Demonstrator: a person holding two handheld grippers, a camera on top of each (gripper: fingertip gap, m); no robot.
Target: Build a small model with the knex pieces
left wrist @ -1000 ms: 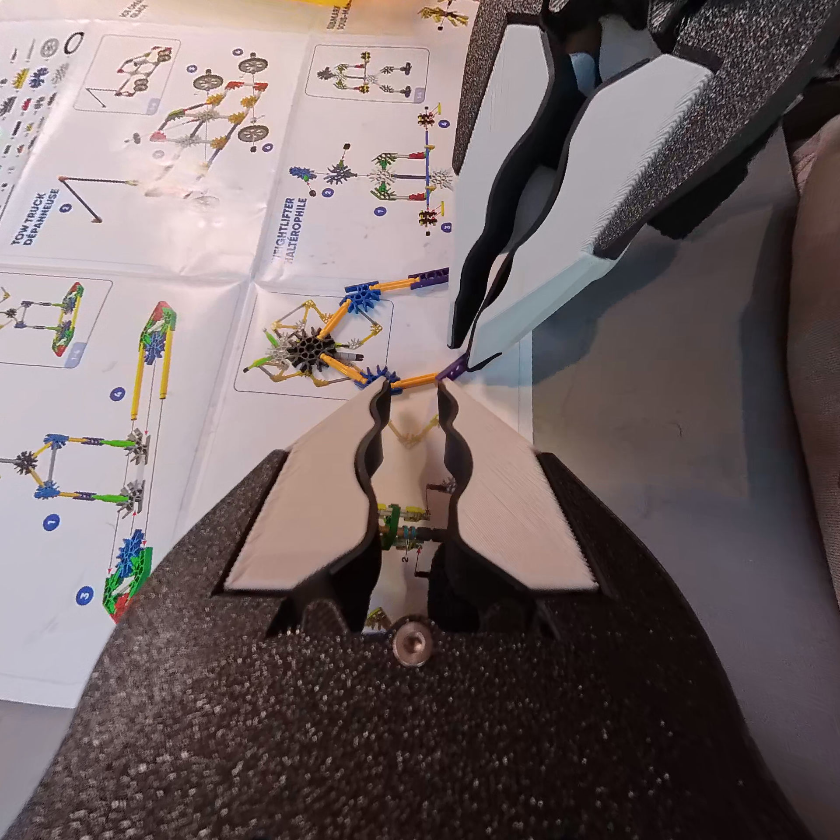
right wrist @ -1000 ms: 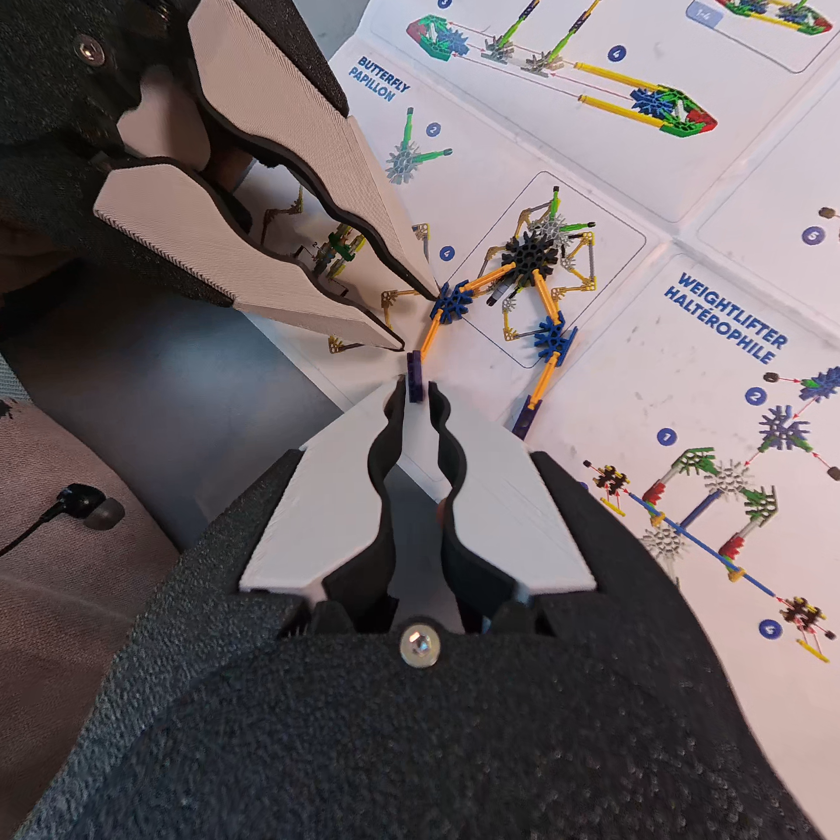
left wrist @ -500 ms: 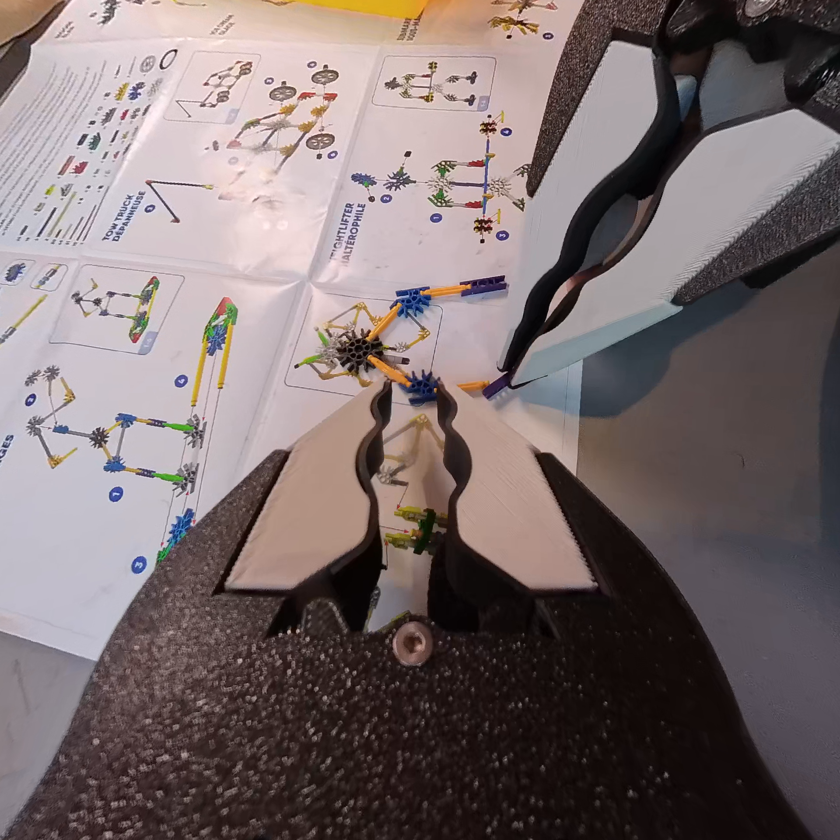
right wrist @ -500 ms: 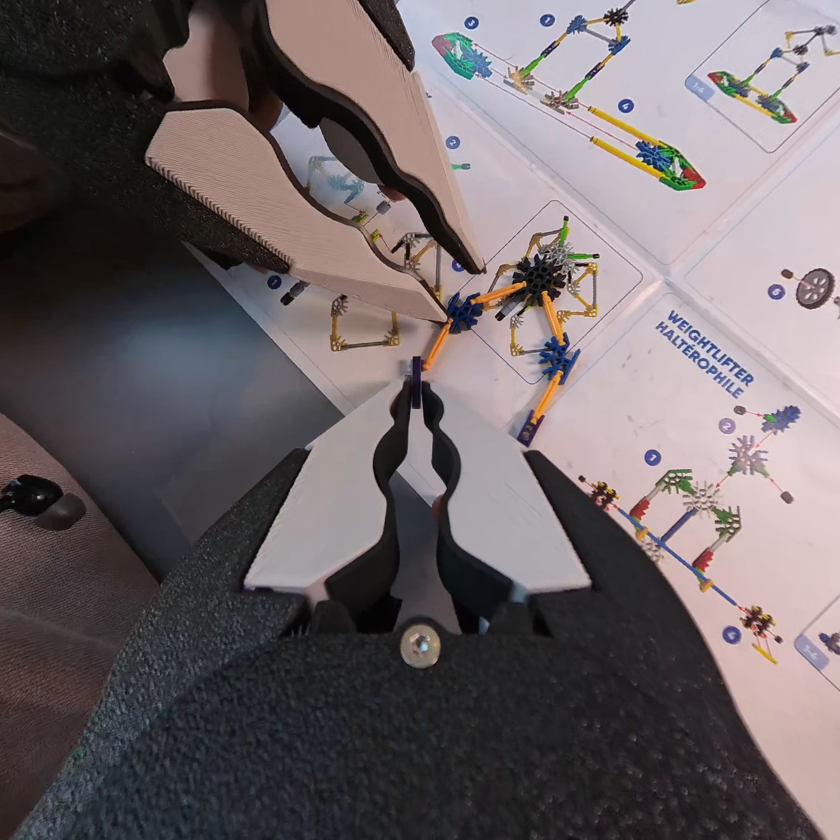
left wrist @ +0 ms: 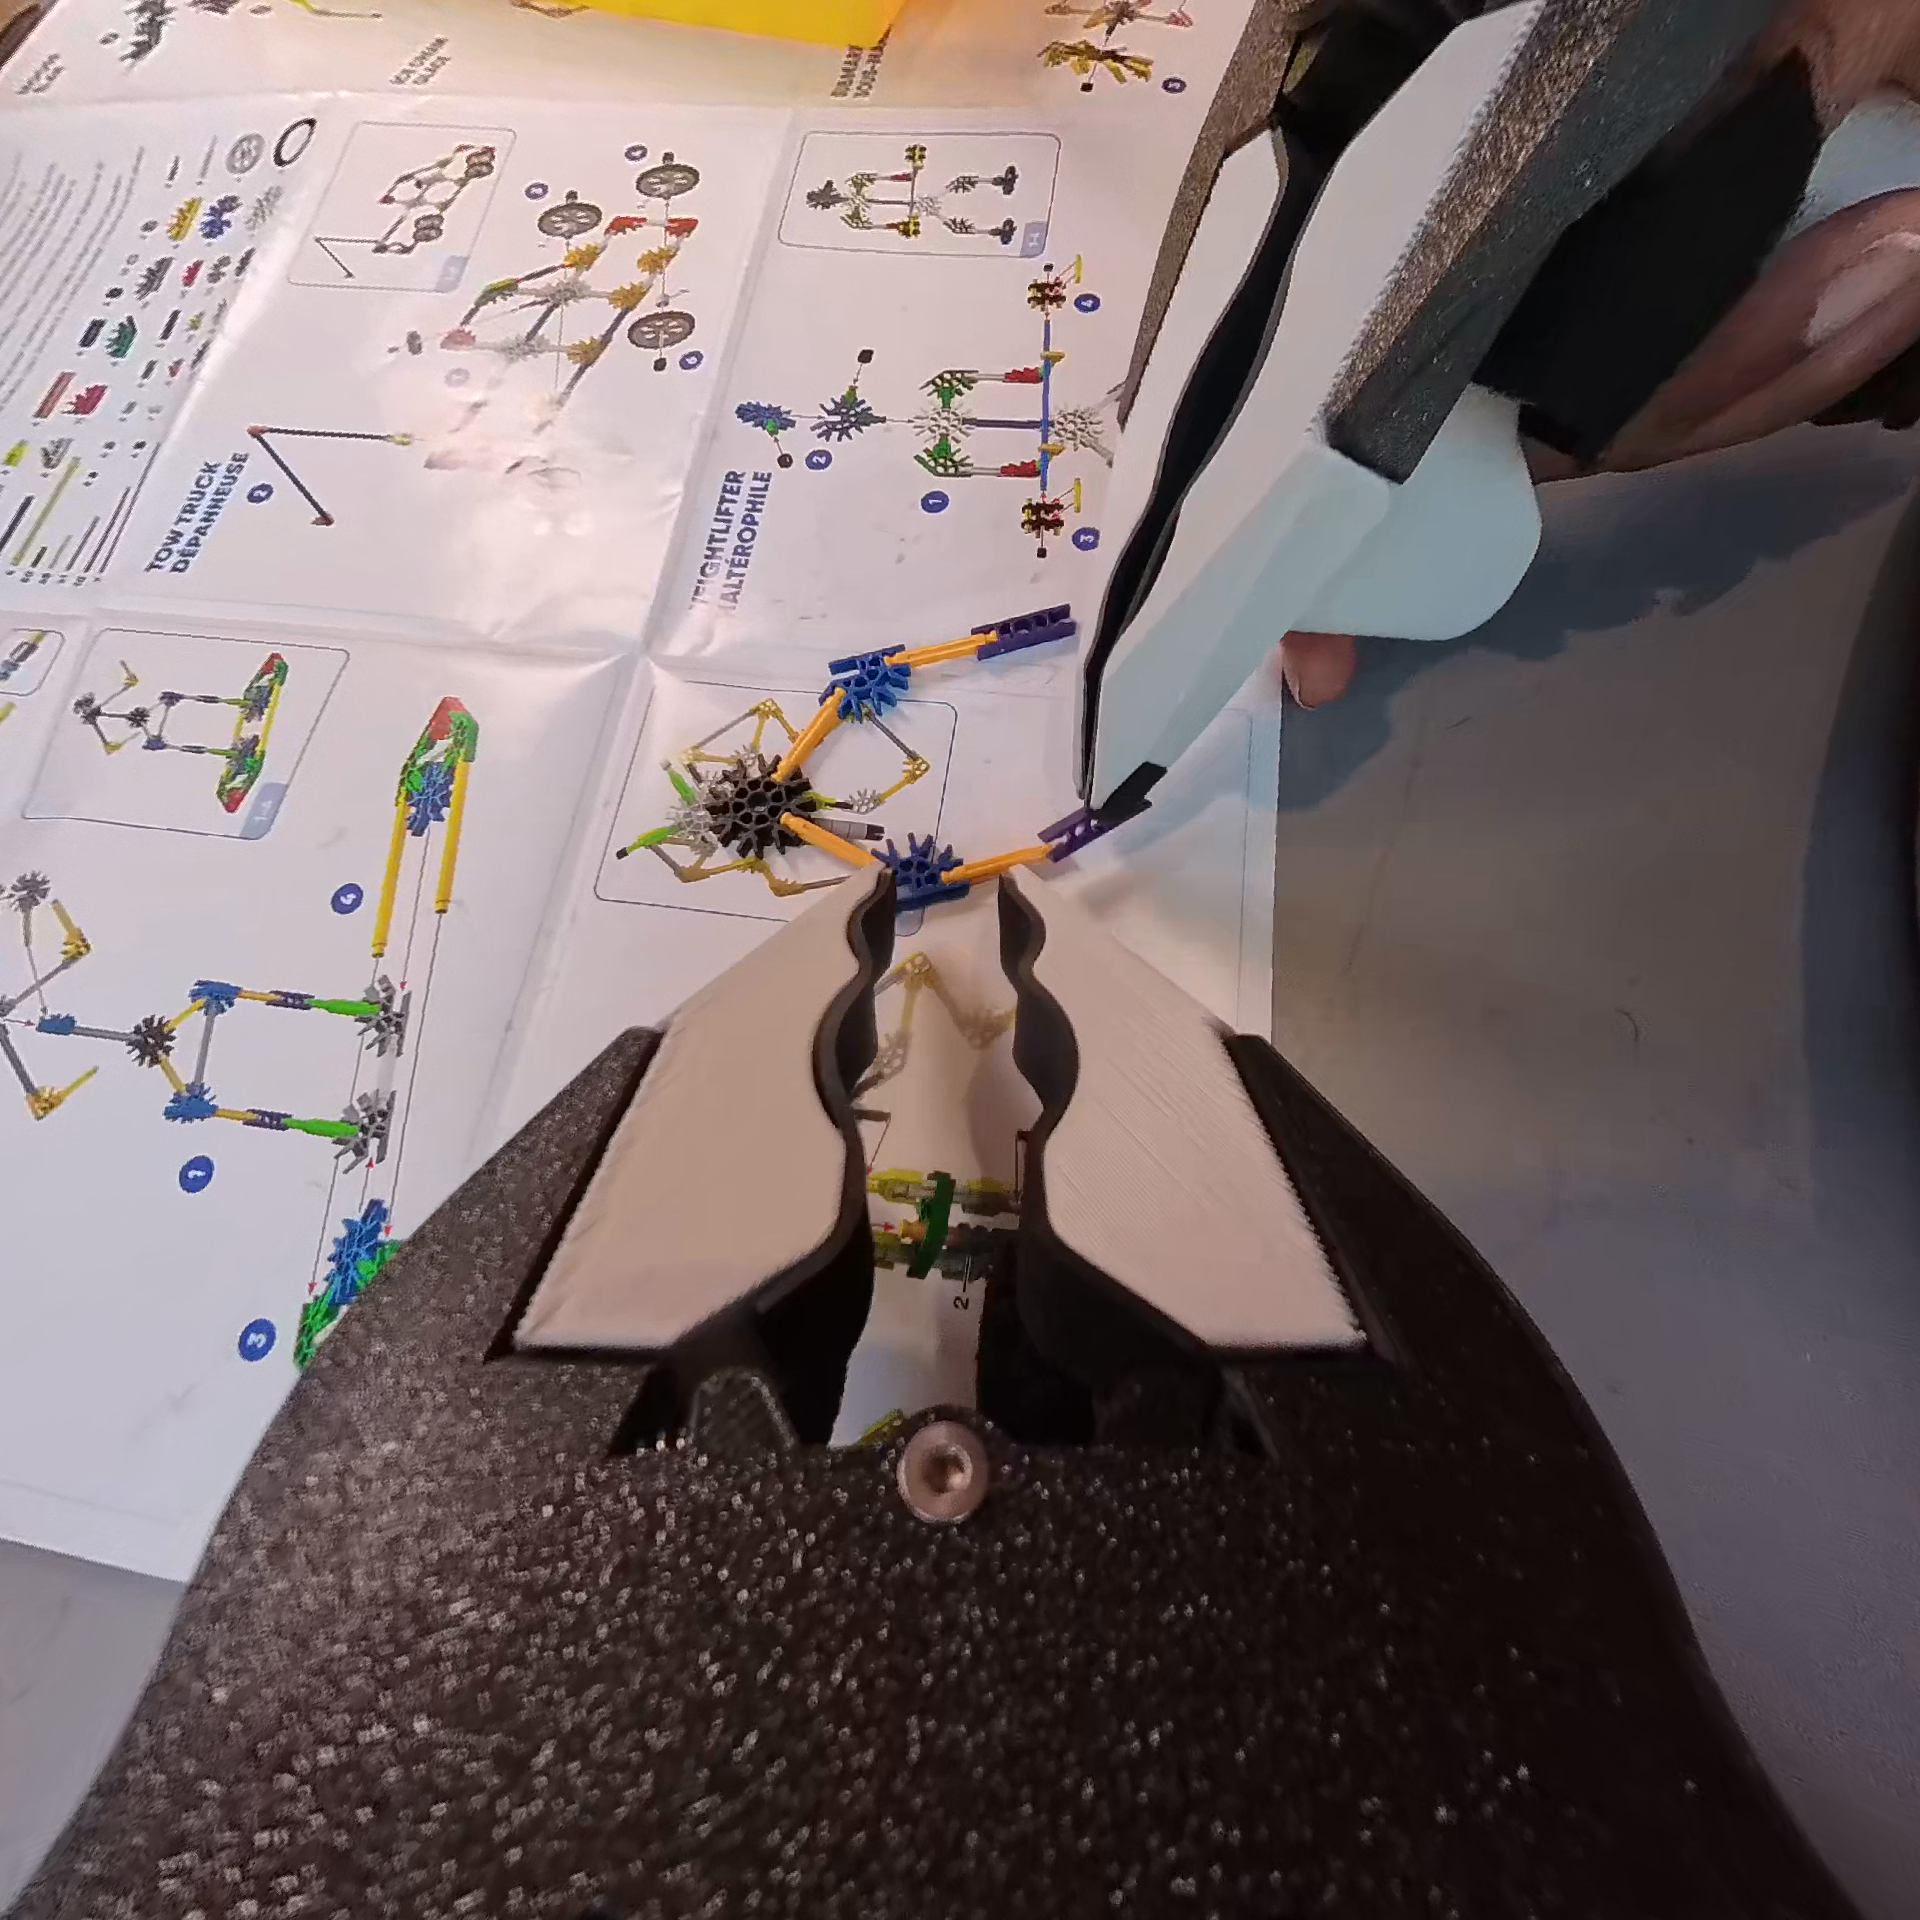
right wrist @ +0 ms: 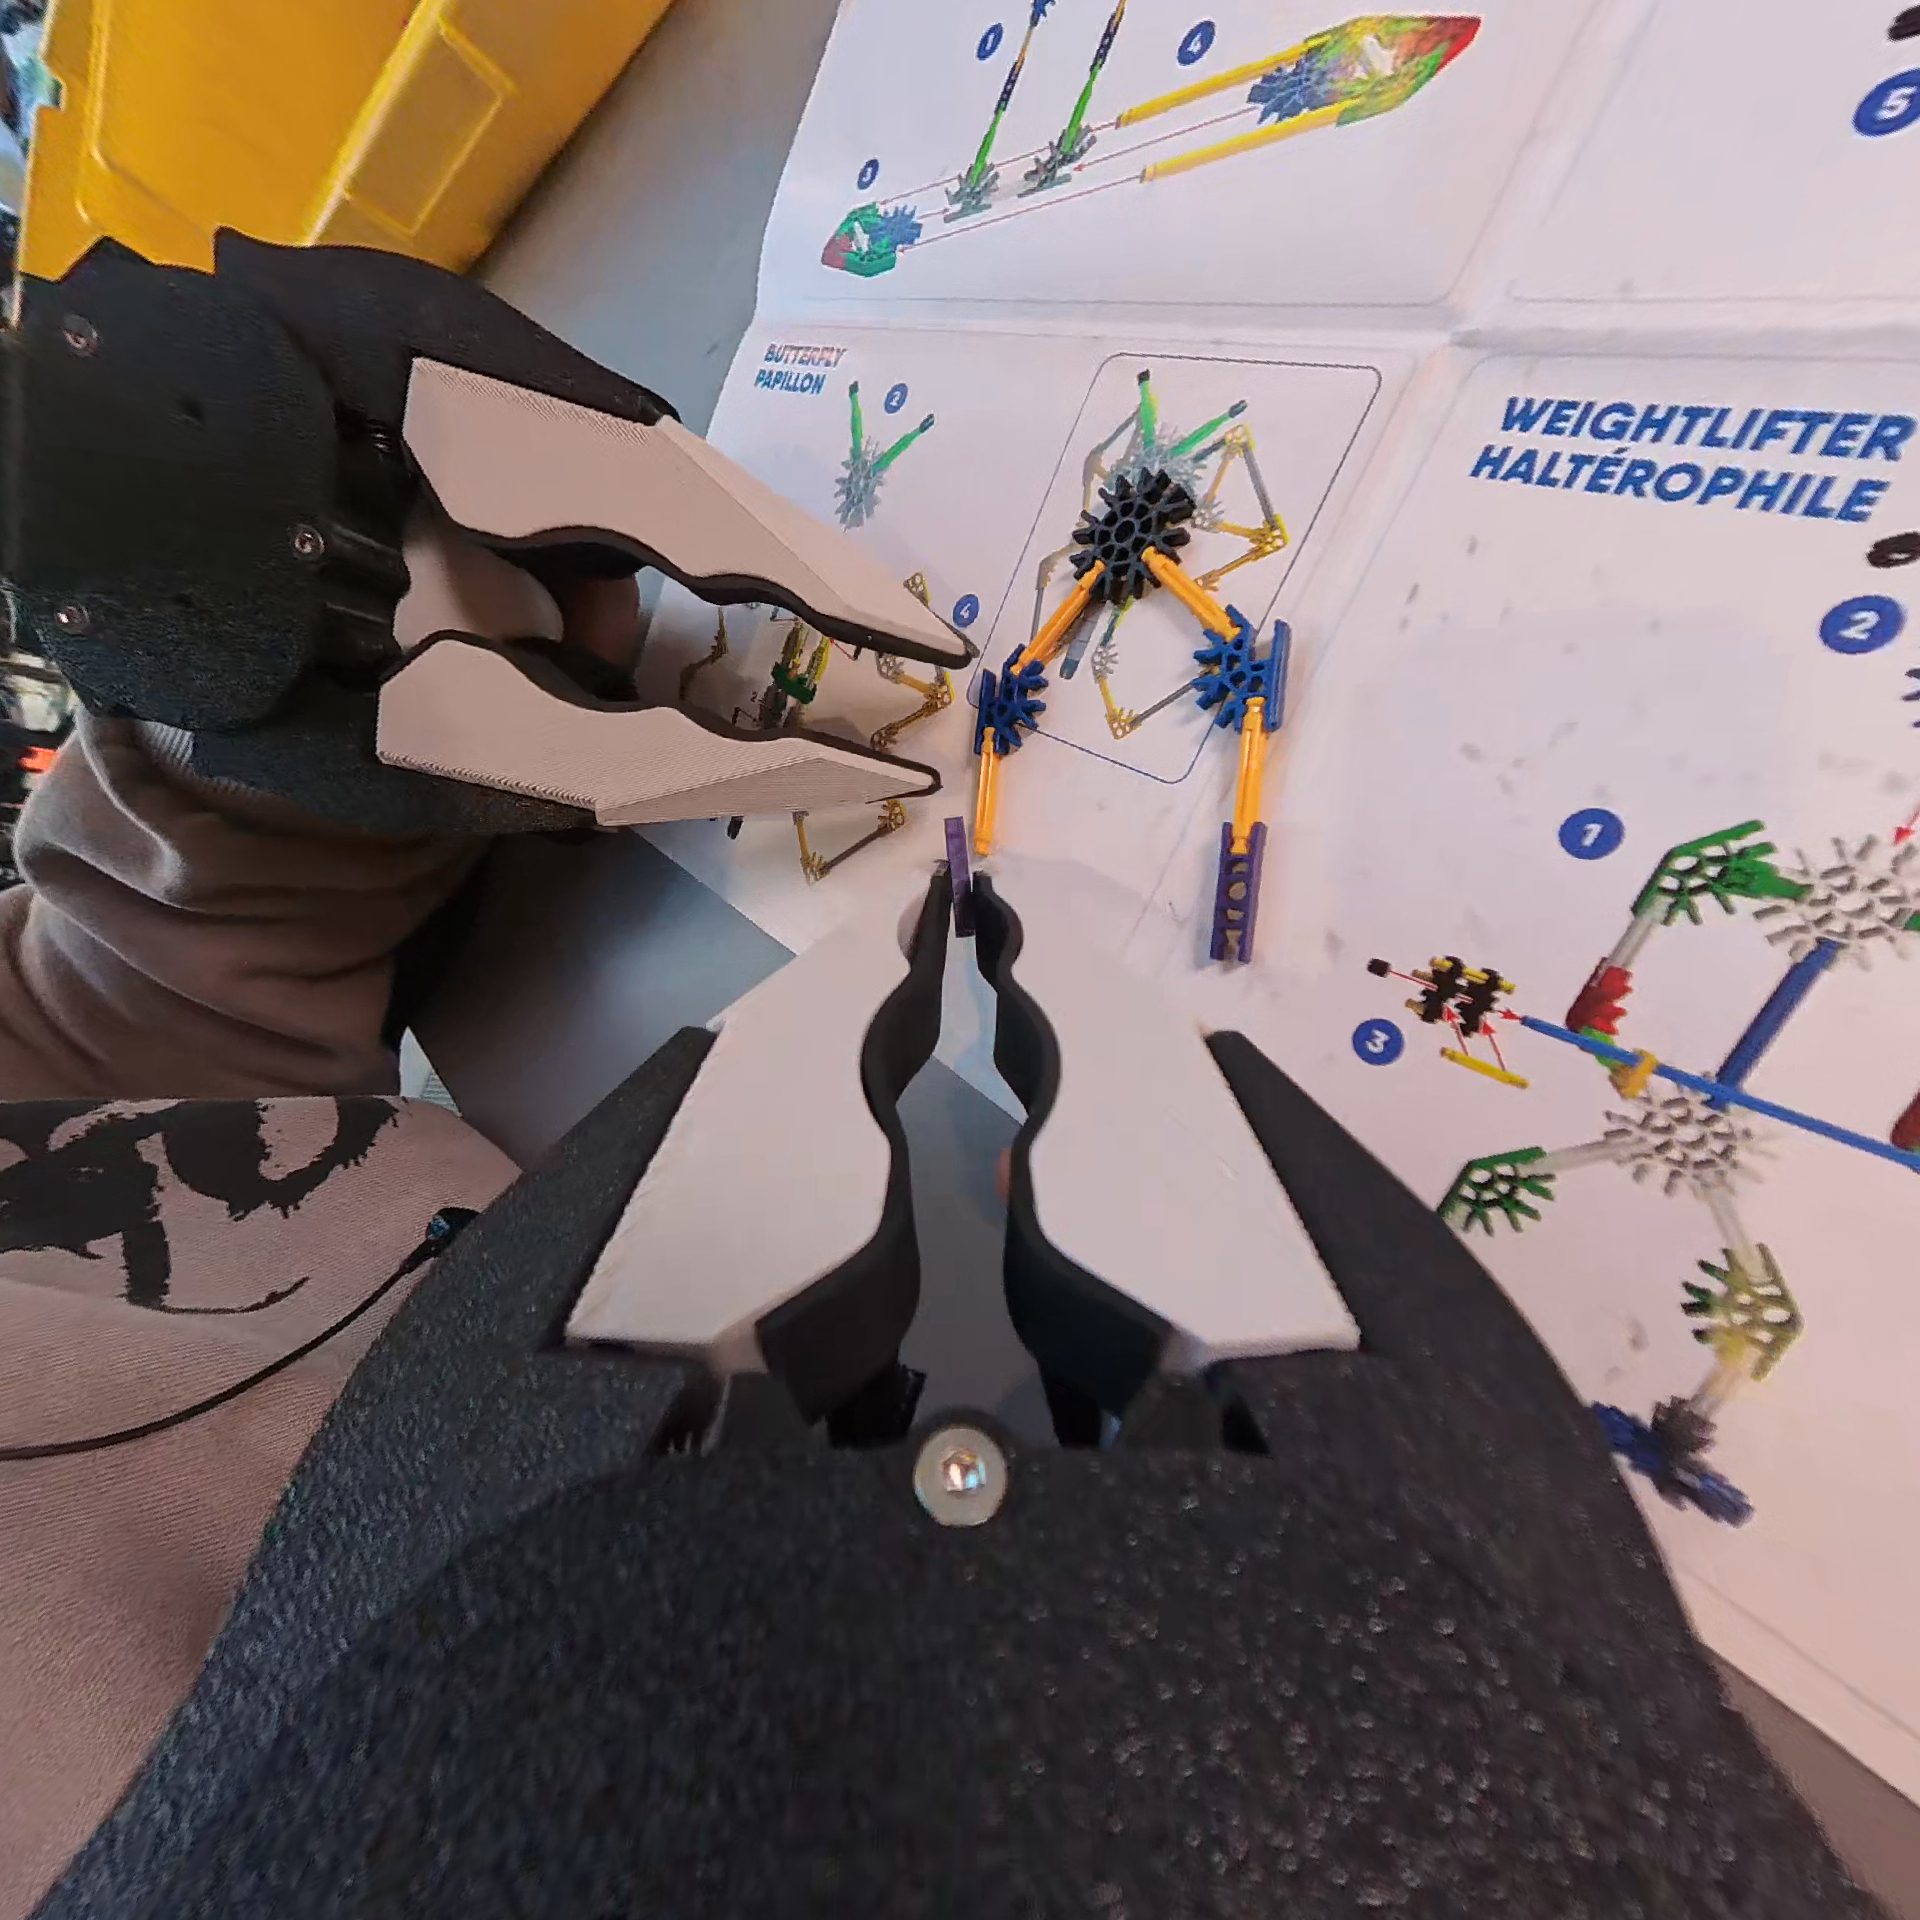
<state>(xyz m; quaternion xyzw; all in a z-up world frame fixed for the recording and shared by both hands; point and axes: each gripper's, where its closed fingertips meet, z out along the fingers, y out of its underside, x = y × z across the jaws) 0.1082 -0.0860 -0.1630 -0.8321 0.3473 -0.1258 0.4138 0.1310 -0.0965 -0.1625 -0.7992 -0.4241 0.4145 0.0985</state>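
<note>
A small rod-and-connector model lies on a printed instruction sheet (left wrist: 520, 623). It has a black hub (left wrist: 758, 805), orange rods, blue connectors and purple end connectors. My right gripper (right wrist: 961, 899) is shut on one purple end connector (right wrist: 956, 857), which joins an orange rod (right wrist: 985, 800). It also shows in the left wrist view (left wrist: 1101, 805), pinching that connector (left wrist: 1075, 828). My left gripper (left wrist: 945, 883) is open and empty, its tips on either side of a blue connector (left wrist: 914, 868). In the right wrist view it (right wrist: 940, 717) sits just left of that connector (right wrist: 1008, 701). The other purple connector (right wrist: 1236, 894) lies free.
A yellow bin (right wrist: 260, 125) stands beyond the sheet's far left corner. Grey tabletop (left wrist: 1558, 1039) runs along the sheet's edge. A person's brown sleeve (right wrist: 156, 987) and a thin black cable (right wrist: 312, 1340) lie beside the right gripper. A hand (left wrist: 1849, 301) holds the right gripper. Only a small space, under 4 cm, lies between the two pairs of fingers. The black hub (left wrist: 758, 805) is about 4 cm from my left fingertips. Seen from the right wrist view (right wrist: 1115, 531) as well.
The right gripper has swung round while staying shut on the purple connector, bringing the yellow bin into view. The left gripper has kept its opening and stayed at the blue connector.
</note>
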